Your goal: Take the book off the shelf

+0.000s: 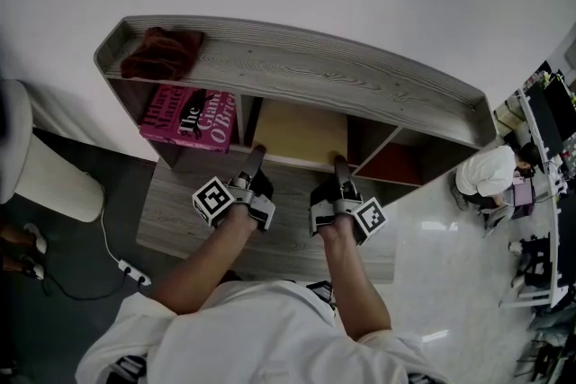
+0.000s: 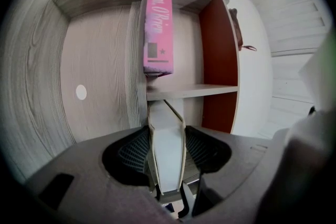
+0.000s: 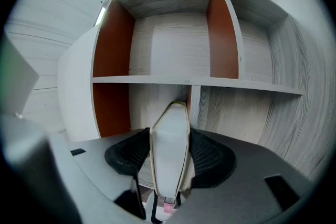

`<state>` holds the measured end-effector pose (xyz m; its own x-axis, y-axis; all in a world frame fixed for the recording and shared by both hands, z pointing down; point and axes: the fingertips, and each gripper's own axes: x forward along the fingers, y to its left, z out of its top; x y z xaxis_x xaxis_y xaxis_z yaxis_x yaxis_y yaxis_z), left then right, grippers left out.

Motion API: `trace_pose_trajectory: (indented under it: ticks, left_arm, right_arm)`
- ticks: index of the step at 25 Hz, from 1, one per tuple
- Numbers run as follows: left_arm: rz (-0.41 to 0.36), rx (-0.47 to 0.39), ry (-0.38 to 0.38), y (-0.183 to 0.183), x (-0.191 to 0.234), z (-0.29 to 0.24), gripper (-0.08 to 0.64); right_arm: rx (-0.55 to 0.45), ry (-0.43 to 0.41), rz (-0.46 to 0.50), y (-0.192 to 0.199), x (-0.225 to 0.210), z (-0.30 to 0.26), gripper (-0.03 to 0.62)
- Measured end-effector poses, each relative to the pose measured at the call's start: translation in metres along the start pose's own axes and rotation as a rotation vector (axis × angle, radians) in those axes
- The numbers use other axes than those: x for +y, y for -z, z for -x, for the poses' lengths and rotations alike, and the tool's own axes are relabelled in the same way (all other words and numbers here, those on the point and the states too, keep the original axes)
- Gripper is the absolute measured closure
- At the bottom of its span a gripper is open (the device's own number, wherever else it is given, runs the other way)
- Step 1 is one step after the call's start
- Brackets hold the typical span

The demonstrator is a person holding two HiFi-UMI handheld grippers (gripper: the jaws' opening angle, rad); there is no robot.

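Your left gripper [image 1: 257, 152] pinching the tan book [image 1: 301, 132], right gripper [image 1: 340, 163] clamped on it too, pink book [image 1: 189, 117] shelved beside

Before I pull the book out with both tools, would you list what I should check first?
1. Left tool clamped on the book: ok.
2. Right tool clamped on the same book: ok.
3. Book free of the shelf: not ok, its far edge lies inside.
4. Pink book apart from it: ok, a gap shows between them.
5. Red cloth out of the way: ok, it lies on the shelf top at the left.
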<state>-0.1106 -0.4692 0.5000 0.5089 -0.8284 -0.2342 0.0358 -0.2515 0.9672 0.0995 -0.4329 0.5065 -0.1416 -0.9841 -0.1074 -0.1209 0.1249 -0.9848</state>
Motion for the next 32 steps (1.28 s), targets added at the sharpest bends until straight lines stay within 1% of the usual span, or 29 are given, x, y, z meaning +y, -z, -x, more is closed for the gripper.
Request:
trace_pose_trajectory:
  ticks: [5, 17, 24, 32]
  left_arm:
    - [0.007, -0.003, -0.005, 0.0, 0.004, 0.006, 0.346]
    - [-0.001, 0.002, 0.022, 0.005, -0.007, 0.019, 0.348]
    - [0.0, -0.004, 0.038, 0.01, -0.016, 0.038, 0.35]
    - [-0.004, -0.006, 0.055, 0.026, -0.026, 0.064, 0.35]
  right_arm:
    - [0.008, -0.008, -0.006, 0.003, 0.001, 0.003, 0.356]
    - [0.019, -0.034, -0.009, 0.009, 0.006, 0.018, 0.357]
    - [0.032, -0.045, -0.01, 0.017, 0.009, 0.036, 0.359]
    - [0.038, -0.061, -0.008, 0.021, 0.015, 0.067, 0.359]
